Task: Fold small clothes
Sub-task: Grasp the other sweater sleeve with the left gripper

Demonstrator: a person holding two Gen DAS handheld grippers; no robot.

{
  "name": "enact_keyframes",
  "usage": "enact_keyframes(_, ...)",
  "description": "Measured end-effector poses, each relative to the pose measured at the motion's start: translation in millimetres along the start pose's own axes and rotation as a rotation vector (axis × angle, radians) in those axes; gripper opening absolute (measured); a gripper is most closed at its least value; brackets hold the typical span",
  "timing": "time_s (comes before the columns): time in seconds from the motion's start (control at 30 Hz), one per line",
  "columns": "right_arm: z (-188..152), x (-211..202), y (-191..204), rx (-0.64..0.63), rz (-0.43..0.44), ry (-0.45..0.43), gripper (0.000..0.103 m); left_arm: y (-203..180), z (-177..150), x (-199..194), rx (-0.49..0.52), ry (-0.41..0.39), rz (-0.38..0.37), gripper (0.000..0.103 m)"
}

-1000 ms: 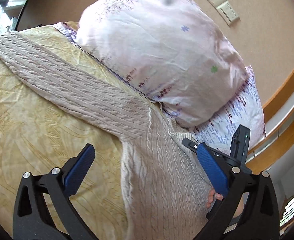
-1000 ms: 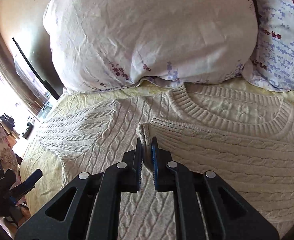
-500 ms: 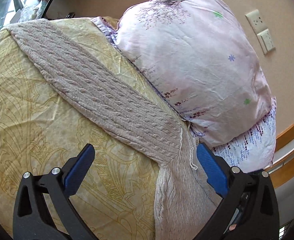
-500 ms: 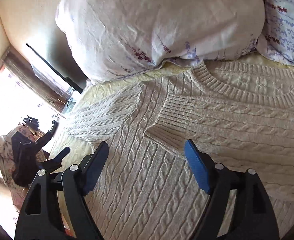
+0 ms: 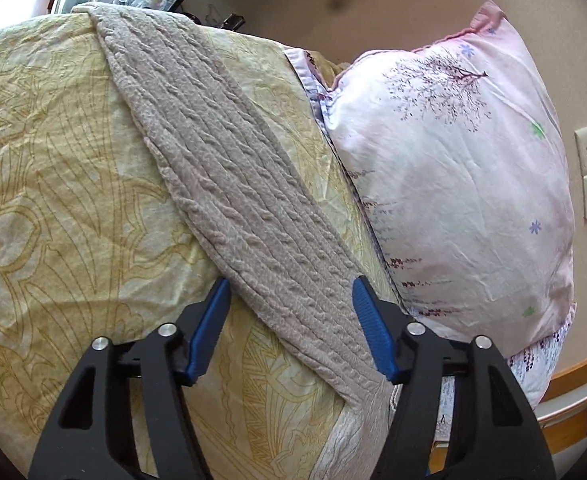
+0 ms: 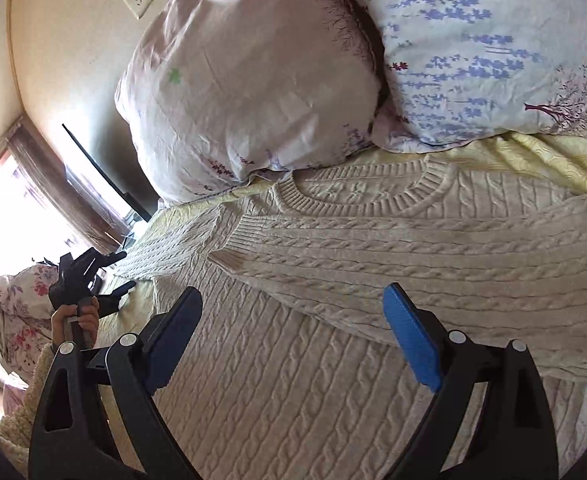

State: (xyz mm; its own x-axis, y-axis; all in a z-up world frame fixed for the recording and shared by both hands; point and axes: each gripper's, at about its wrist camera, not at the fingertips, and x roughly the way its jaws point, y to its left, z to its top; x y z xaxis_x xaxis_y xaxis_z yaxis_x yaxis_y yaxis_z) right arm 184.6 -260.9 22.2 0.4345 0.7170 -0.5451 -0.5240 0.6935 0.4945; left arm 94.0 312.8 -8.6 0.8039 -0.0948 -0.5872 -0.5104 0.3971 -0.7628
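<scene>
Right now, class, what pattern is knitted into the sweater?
Cable knit, cream sweater; clearest in the right wrist view.

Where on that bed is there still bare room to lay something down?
Bare yellow bedsheet lies left of the outstretched sweater sleeve, and a thin strip between sleeve and pink pillow. By the pillows it's crowded: the sweater's collar nearly meets them.

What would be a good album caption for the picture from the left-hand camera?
Left gripper closing around the outstretched sleeve of a cable-knit sweater on a yellow bedspread, beside a pink pillow.
</scene>
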Motion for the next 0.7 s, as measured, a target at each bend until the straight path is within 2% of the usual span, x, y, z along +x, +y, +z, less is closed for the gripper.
enact_keyframes(0.2,-0.8,-25.1,-21.9,-0.054,-0.032,-0.061,0.094,24.1,16.3,3.8,-0.15,-0.043,-0.017,0.027)
enact_keyframes(0.27,-2.0,-33.0,-28.2,-0.091,-0.044,-0.106,0.094,31.1,18.6,3.5,-0.185,-0.056,-0.033,0.024)
enact_keyframes(0.3,-3.2,-36.9,-31.1,-0.113,-0.055,-0.135,0.094,32.5,19.3,3.7,-0.189,-0.063,-0.029,0.019)
enact_keyframes(0.37,-6.9,-44.4,-39.1,-0.133,-0.061,-0.188,0.094,33.5,18.8,2.9,-0.176,-0.076,-0.019,0.015)
enact_keyframes(0.53,-7.8,-65.9,-54.8,-0.089,-0.016,-0.263,0.094,31.1,19.2,5.4,-0.163,-0.103,-0.024,0.008)
enact_keyframes(0.6,-6.1,-74.6,-59.2,-0.075,-0.008,-0.296,0.096,18.1,17.1,2.6,-0.138,-0.135,-0.053,0.007)
enact_keyframes(0.7,-3.6,-84.0,-68.4,-0.033,0.026,-0.326,0.096,-16.1,8.4,-7.7,-0.07,-0.164,-0.153,0.007)
